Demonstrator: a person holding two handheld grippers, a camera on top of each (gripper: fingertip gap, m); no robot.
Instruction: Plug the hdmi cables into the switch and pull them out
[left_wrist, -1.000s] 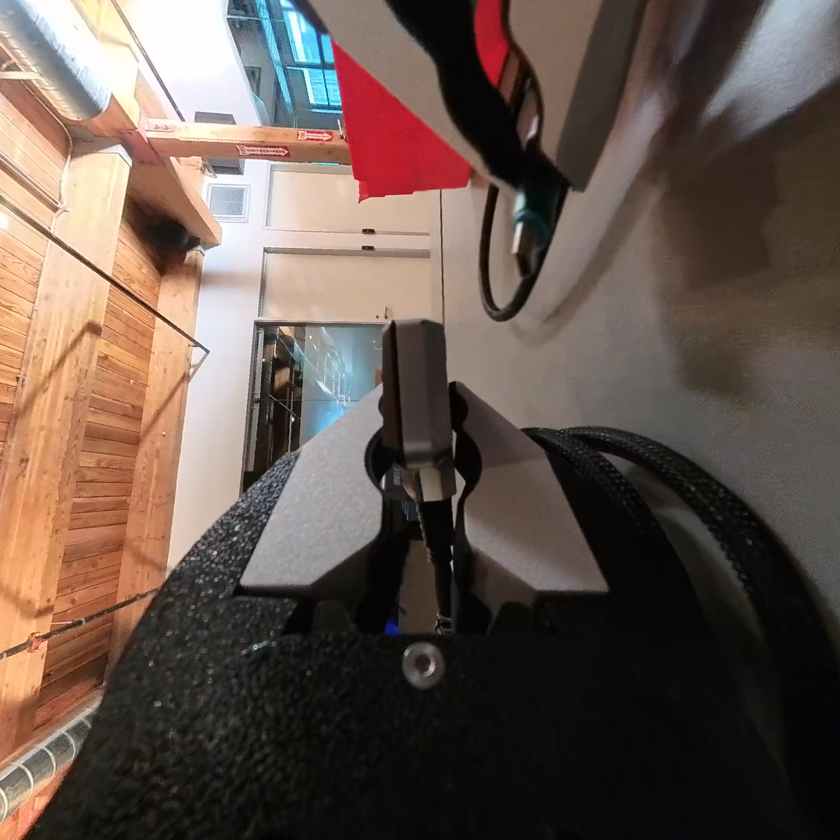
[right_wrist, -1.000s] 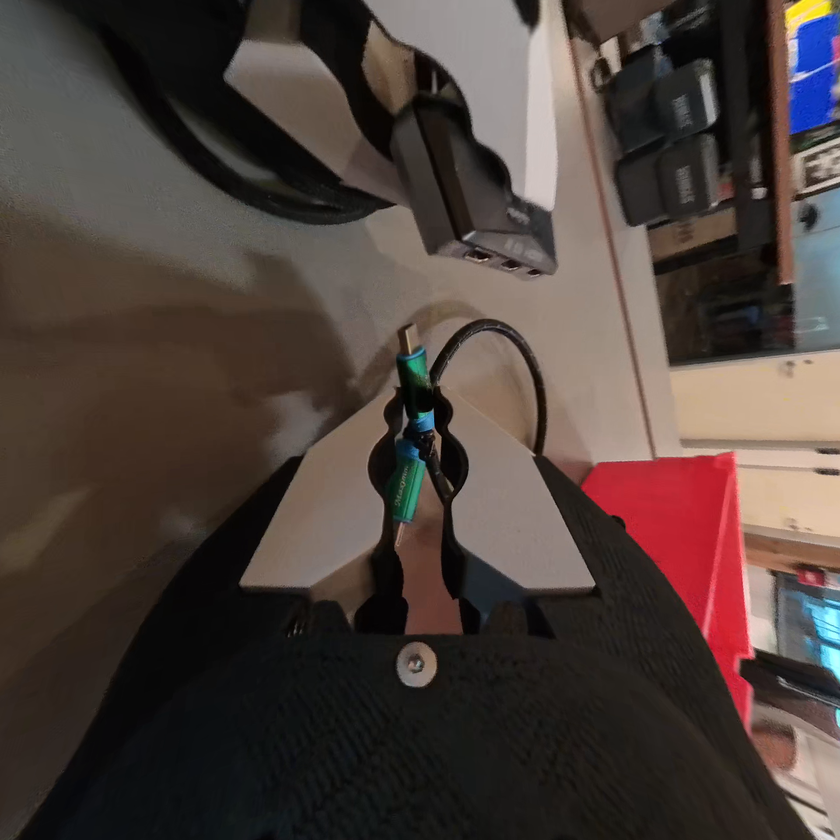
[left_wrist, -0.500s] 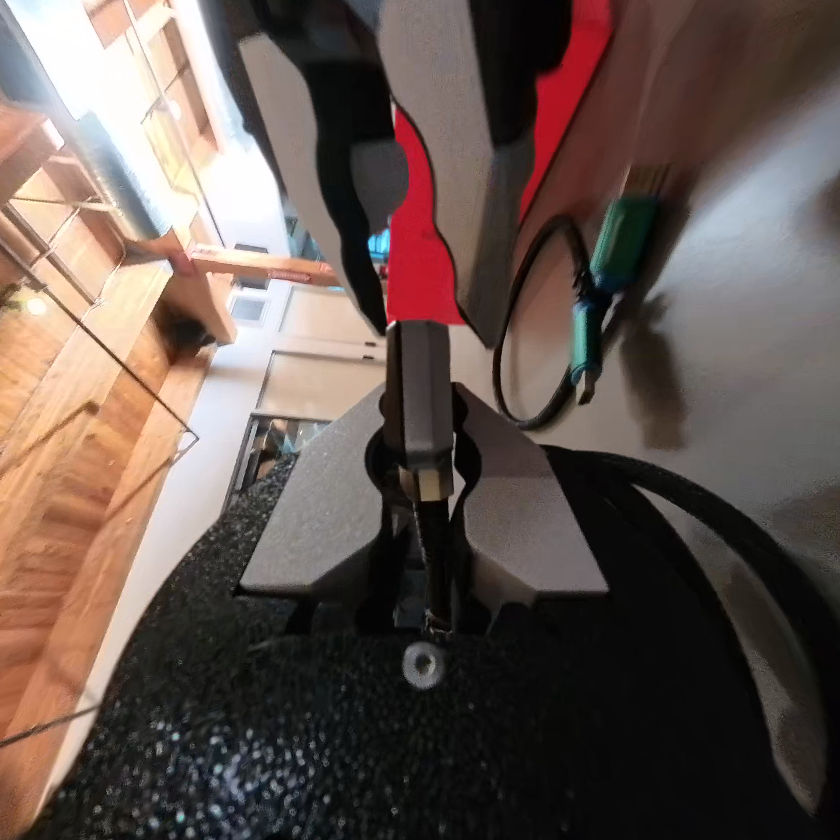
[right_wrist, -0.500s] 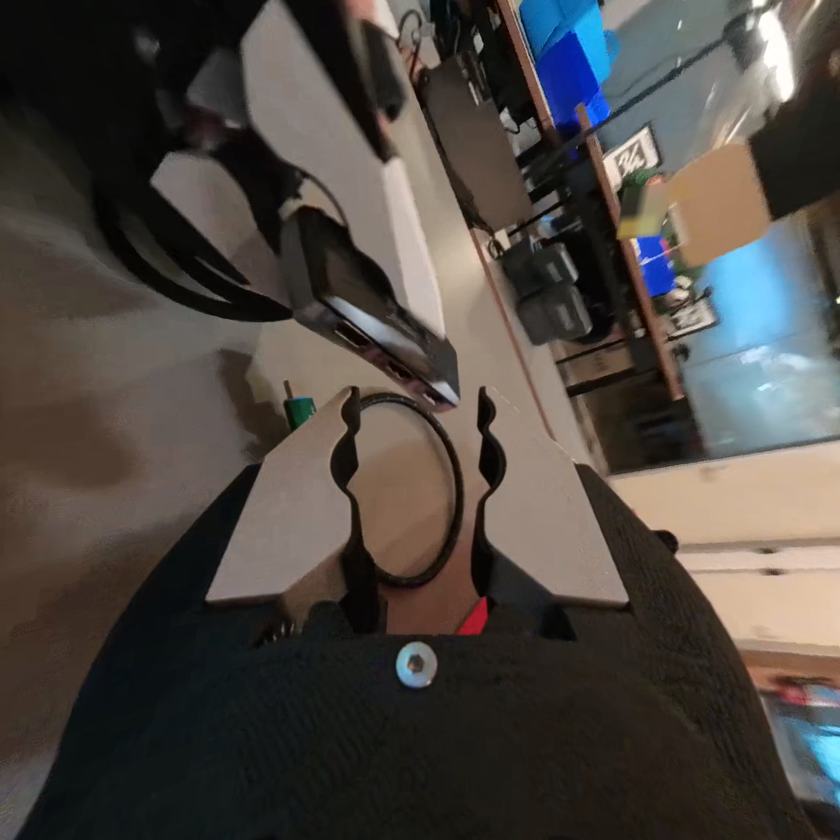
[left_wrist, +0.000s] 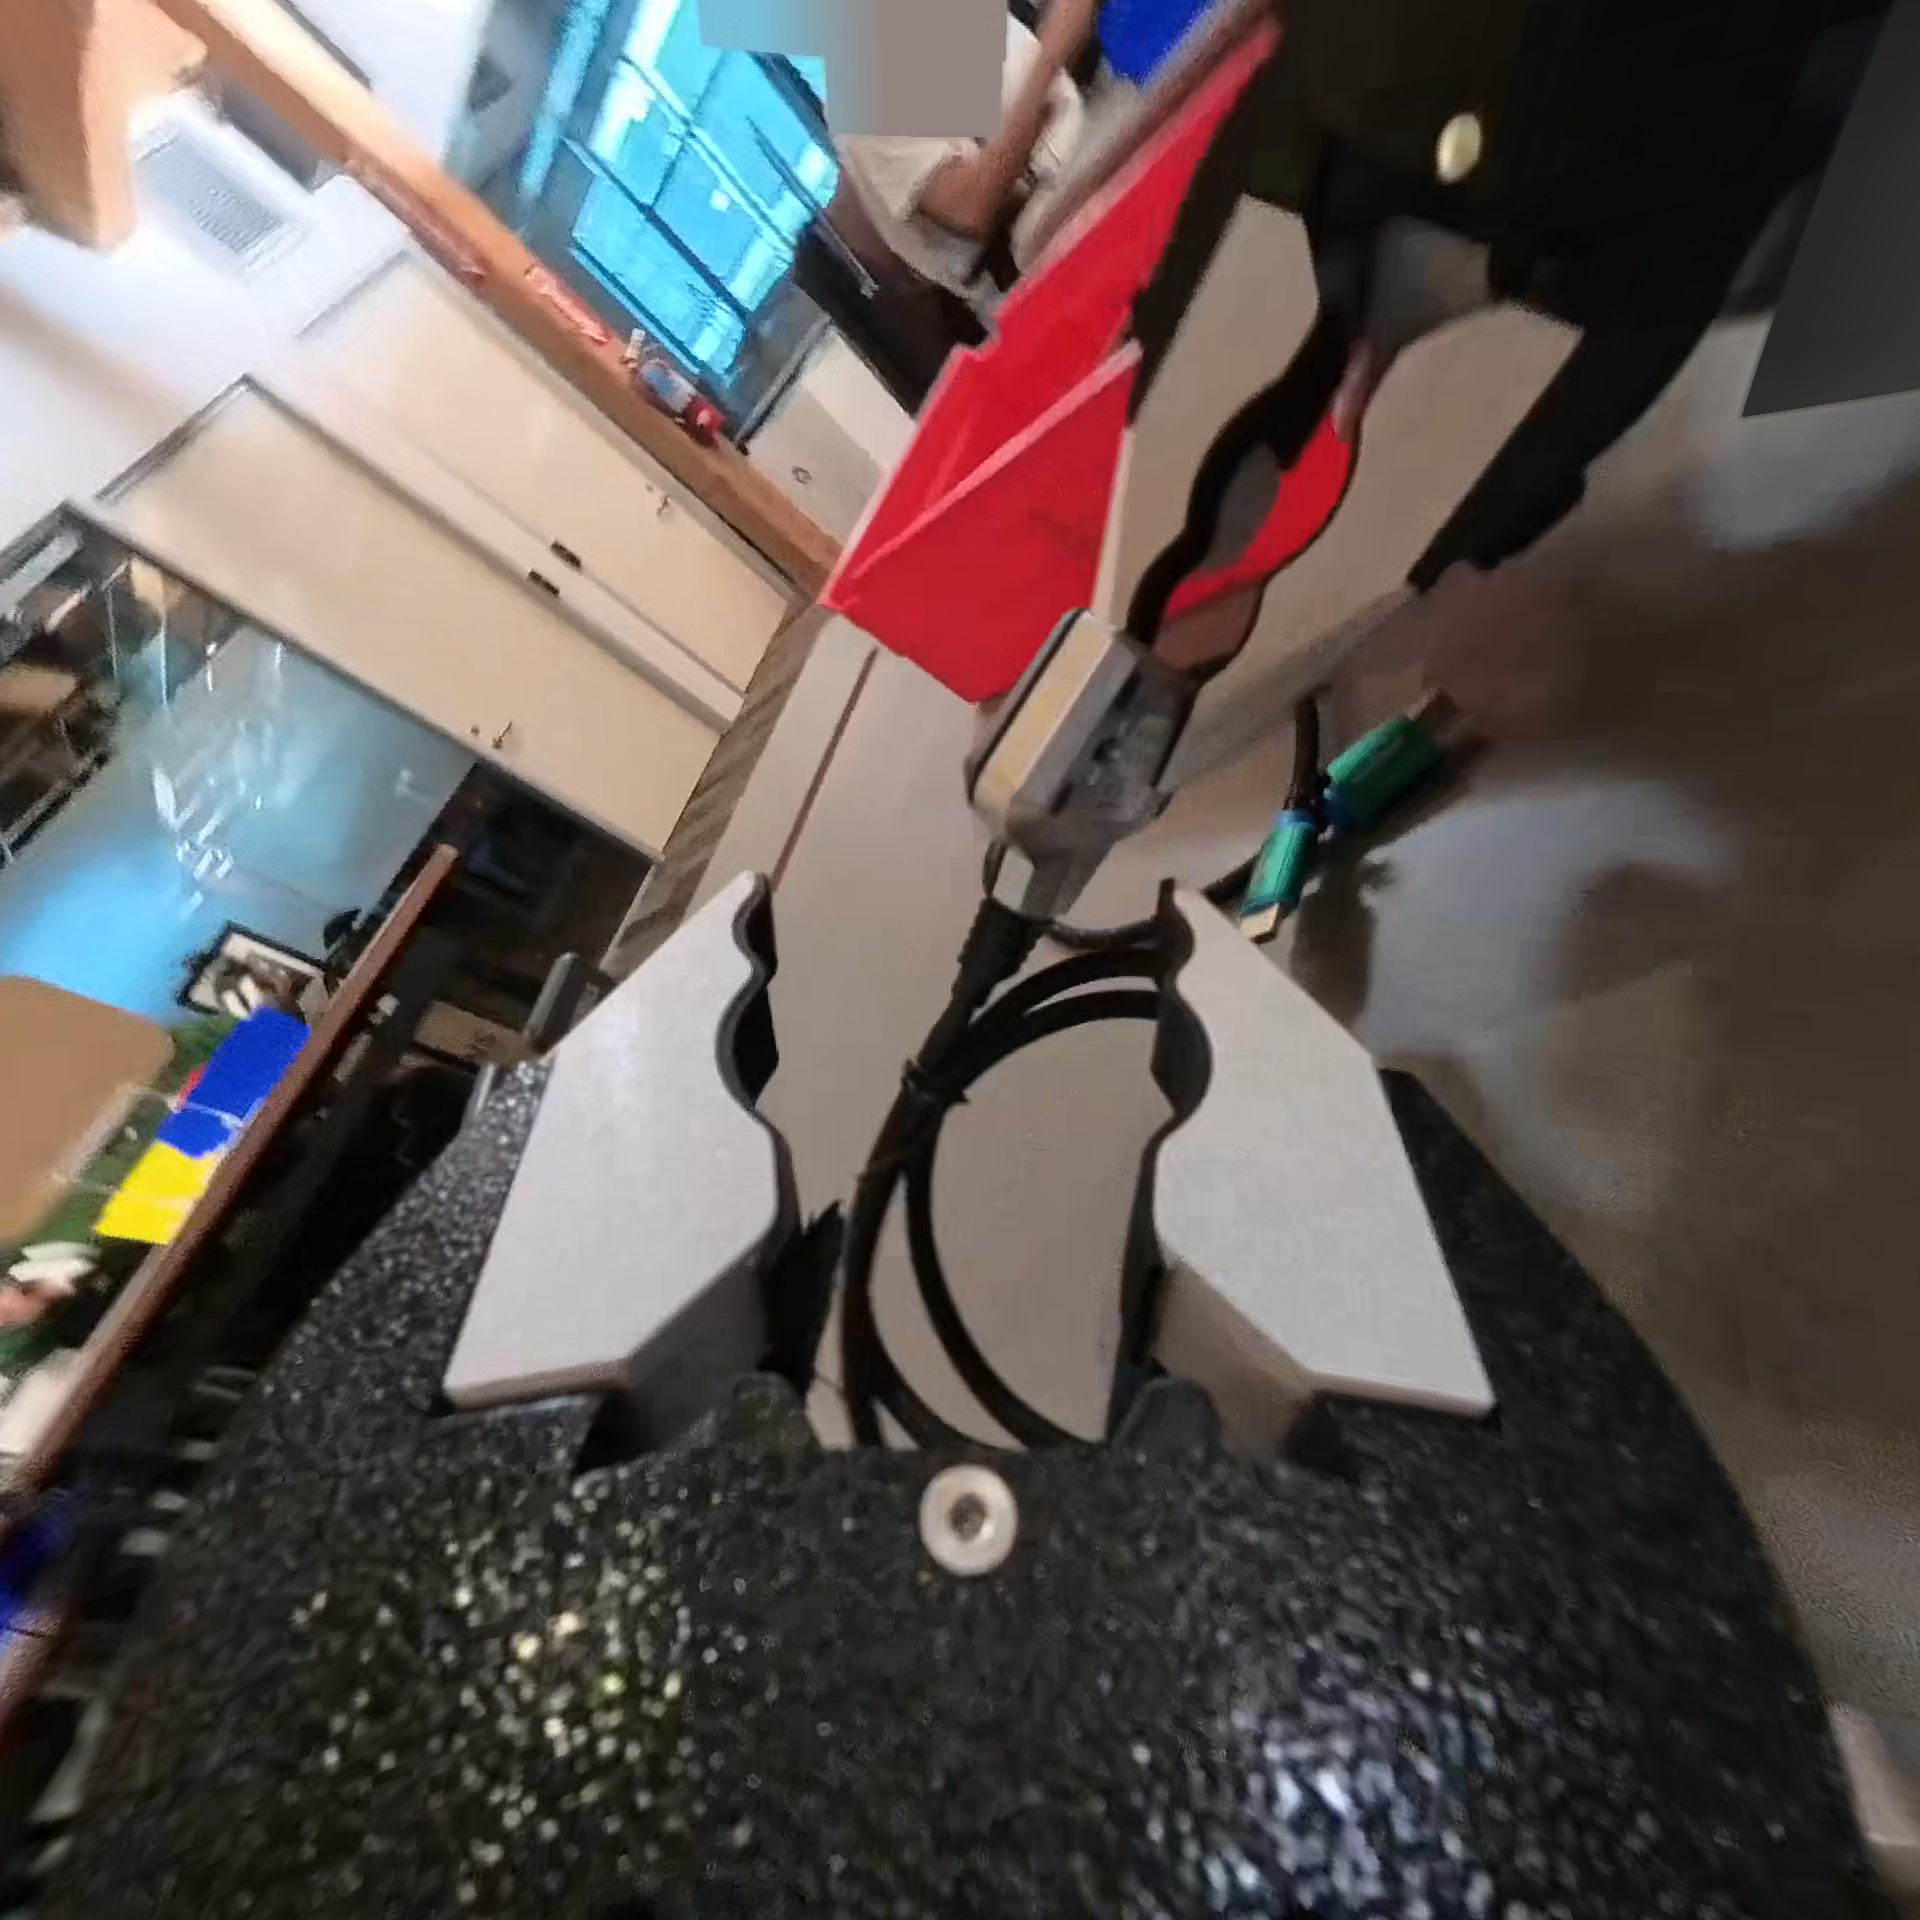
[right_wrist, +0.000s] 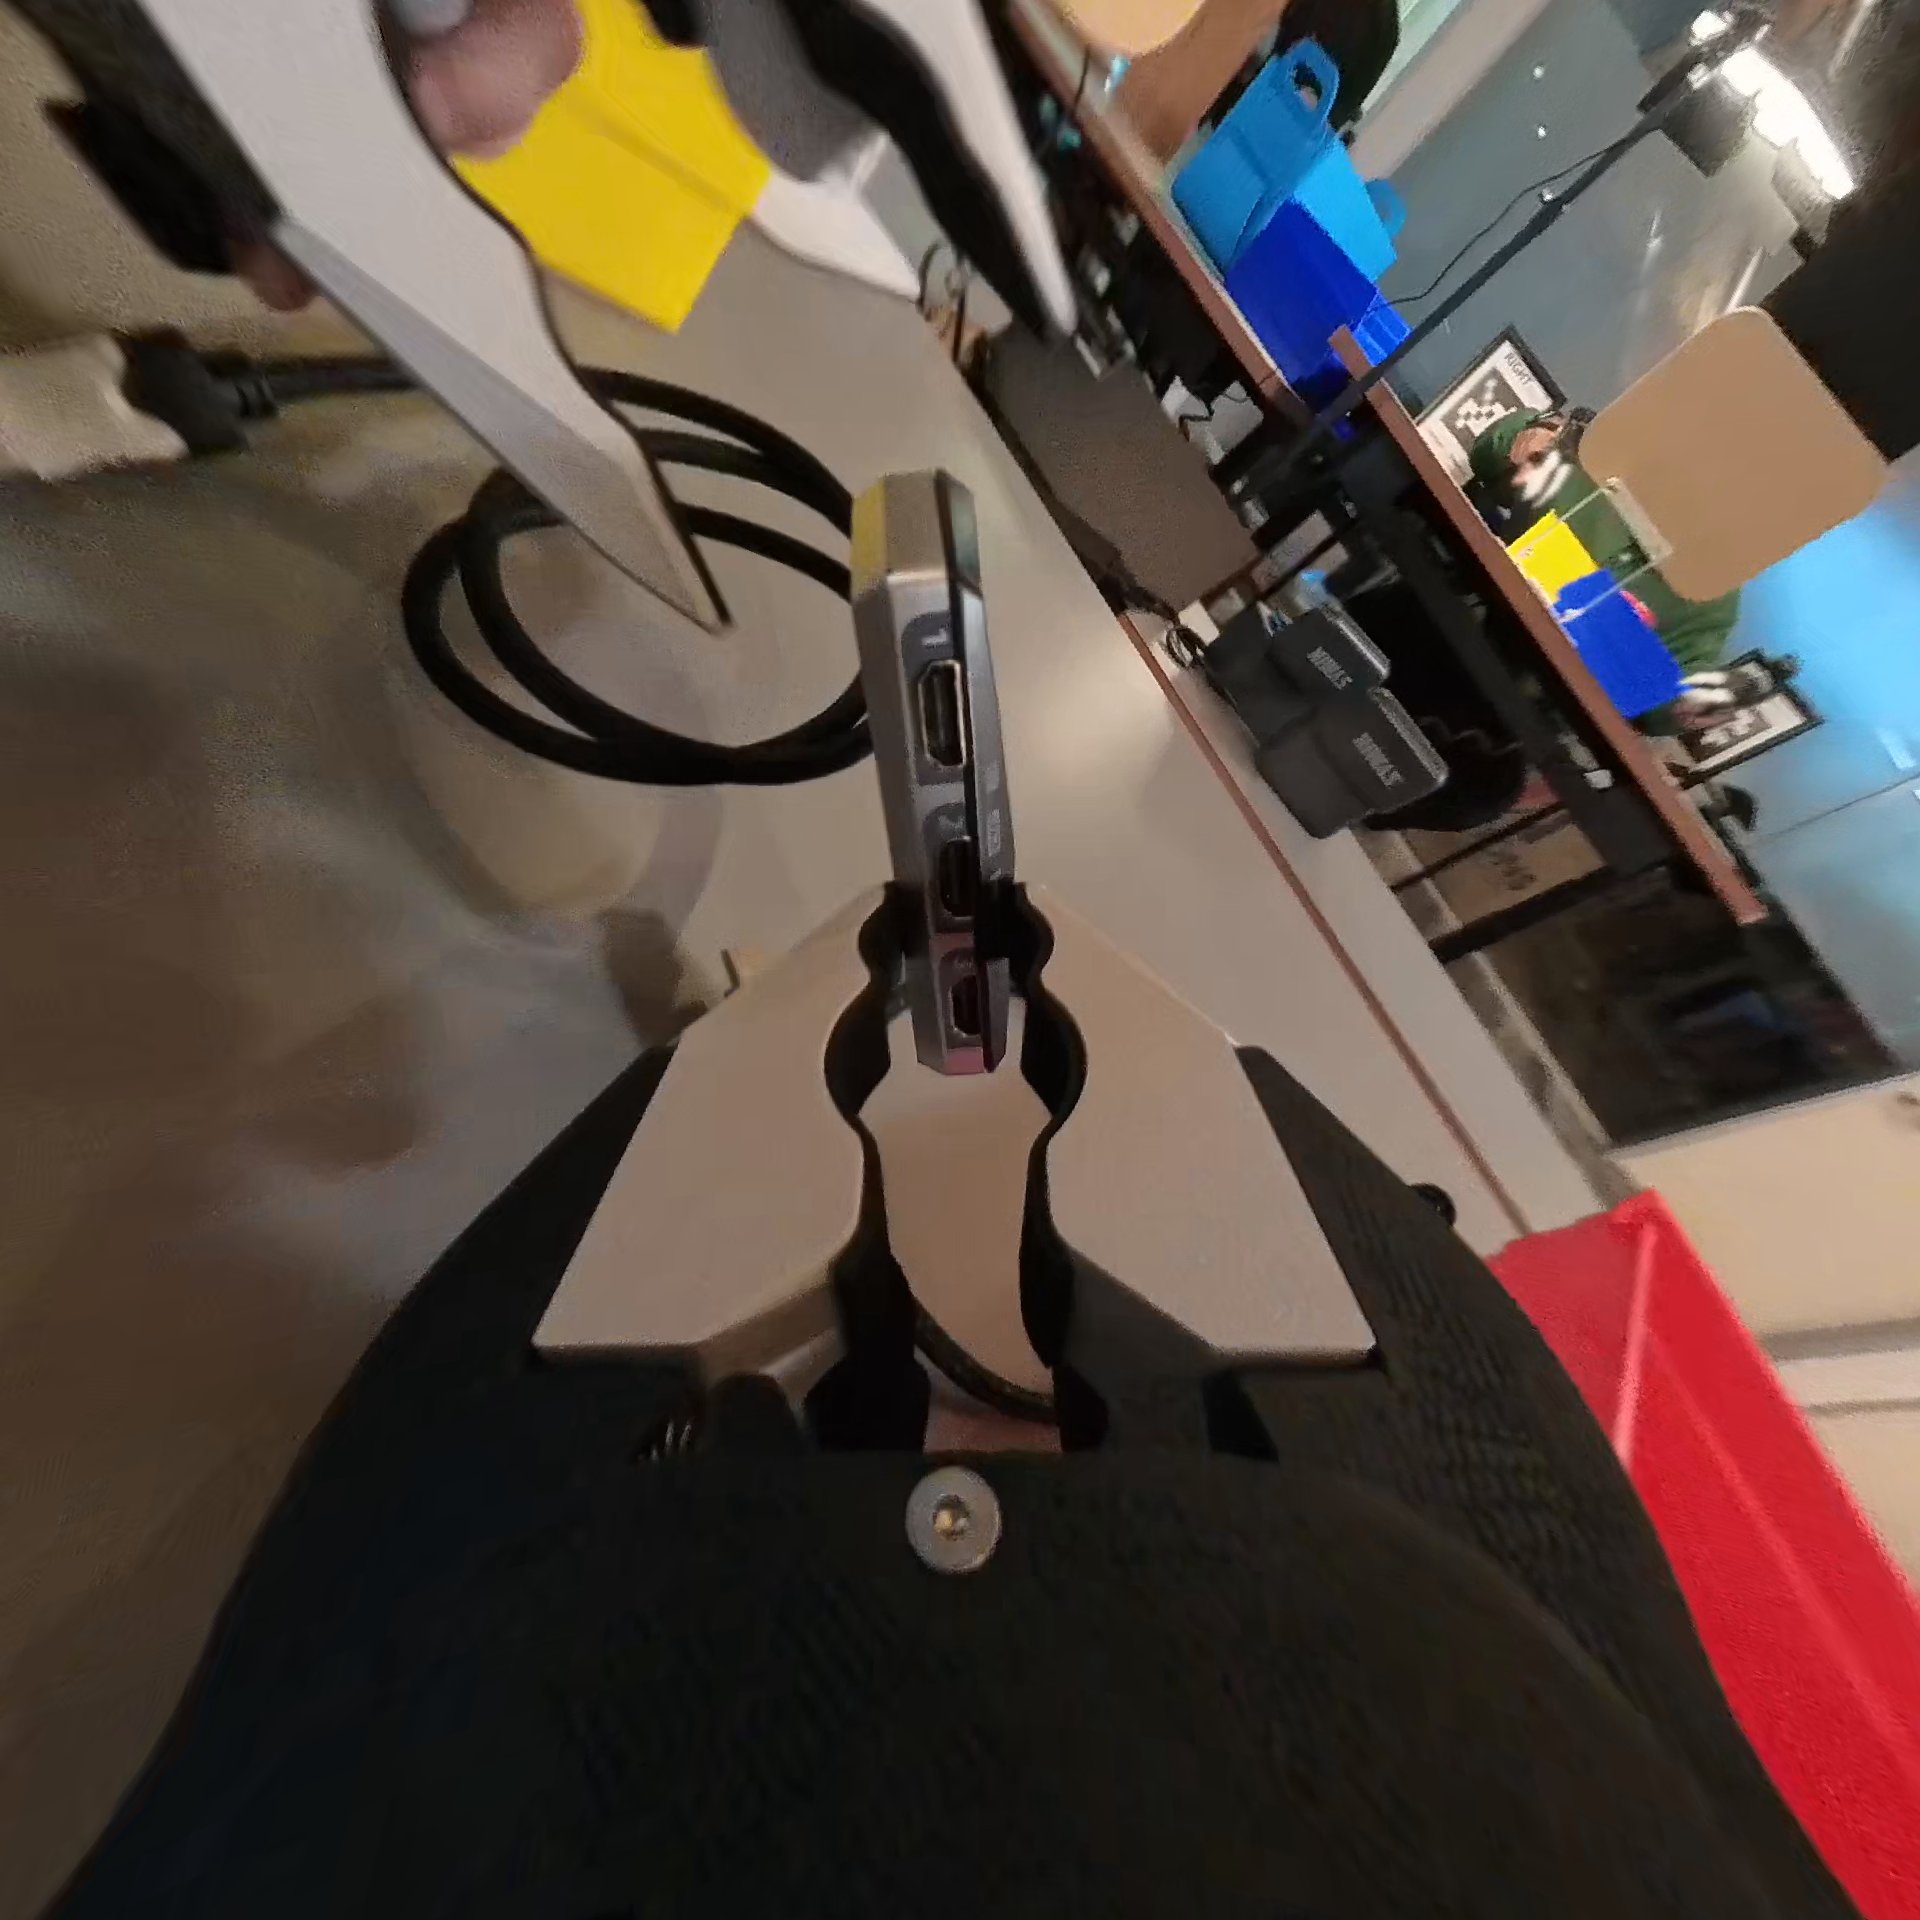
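grey metal switch (right_wrist: 935, 769) sits pinched on edge in the right gripper (right_wrist: 951, 935), ports outward, likely so cables can be plugged in. the left gripper (left_wrist: 966, 997) gapes wide and empty above the coiled black cable (left_wrist: 935, 1122).

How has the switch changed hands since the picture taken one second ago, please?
Yes. The switch left the left gripper, now open, for the right gripper, and stands above the table, ports facing the camera.

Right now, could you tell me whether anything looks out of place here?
The grey metal HDMI switch is off the table, clamped by the right gripper, ports empty. The left gripper is open and empty. The green-ended cable lies loose on the table.
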